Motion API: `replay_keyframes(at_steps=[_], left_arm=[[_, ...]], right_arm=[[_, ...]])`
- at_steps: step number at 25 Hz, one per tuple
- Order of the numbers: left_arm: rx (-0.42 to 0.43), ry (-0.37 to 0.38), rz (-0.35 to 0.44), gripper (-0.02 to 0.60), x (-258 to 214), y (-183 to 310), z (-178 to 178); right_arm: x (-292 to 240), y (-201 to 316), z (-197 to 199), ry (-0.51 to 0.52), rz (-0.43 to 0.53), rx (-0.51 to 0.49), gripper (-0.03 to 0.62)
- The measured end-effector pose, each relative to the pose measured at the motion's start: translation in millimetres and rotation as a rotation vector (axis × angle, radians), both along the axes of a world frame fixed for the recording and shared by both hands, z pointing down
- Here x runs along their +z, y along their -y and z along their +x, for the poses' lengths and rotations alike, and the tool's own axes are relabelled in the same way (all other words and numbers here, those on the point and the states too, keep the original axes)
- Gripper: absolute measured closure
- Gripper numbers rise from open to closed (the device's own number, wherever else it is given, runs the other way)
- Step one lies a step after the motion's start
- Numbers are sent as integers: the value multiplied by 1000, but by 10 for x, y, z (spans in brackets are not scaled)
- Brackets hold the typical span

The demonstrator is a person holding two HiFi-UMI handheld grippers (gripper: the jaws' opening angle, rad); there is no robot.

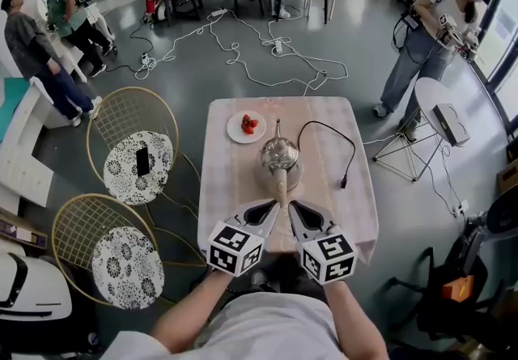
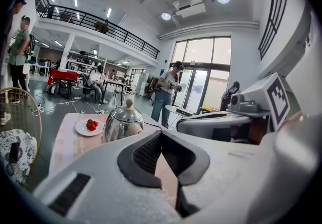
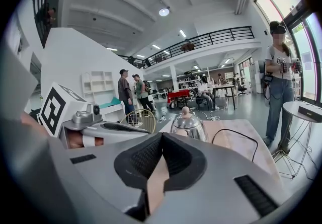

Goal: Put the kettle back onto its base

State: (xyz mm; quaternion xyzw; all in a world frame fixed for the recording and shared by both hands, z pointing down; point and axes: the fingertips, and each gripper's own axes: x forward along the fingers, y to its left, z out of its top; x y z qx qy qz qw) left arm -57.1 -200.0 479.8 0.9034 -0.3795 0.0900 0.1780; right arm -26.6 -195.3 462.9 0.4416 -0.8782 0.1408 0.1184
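Note:
A shiny steel kettle (image 1: 279, 154) stands in the middle of the small table (image 1: 227, 188), with a pale round base showing under its bottom edge. Its wooden handle (image 1: 281, 184) points toward me. My left gripper (image 1: 271, 206) and right gripper (image 1: 295, 206) sit side by side at the near table edge, and the handle's end lies between their tips. Both have their jaws together with nothing gripped. The left gripper view shows the kettle (image 2: 124, 122) beyond the shut left gripper (image 2: 162, 133). The right gripper view shows the kettle (image 3: 187, 126) beyond the shut right gripper (image 3: 161, 135).
A white plate of strawberries (image 1: 246, 127) lies behind the kettle on the left. A black power cable (image 1: 340, 144) loops from the kettle to a plug (image 1: 344, 183) on the right. Two wire chairs (image 1: 133, 148) (image 1: 109, 249) stand left of the table. A round side table (image 1: 441, 112) and a person (image 1: 429, 35) are at right.

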Motion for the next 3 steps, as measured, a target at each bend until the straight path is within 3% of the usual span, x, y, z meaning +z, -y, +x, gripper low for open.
replay_keyframes(at_steps=[3], left_arm=[[3,2,-4,575,41,-28,21]], right_arm=[[30,-21,14,0,-2,-1,589]])
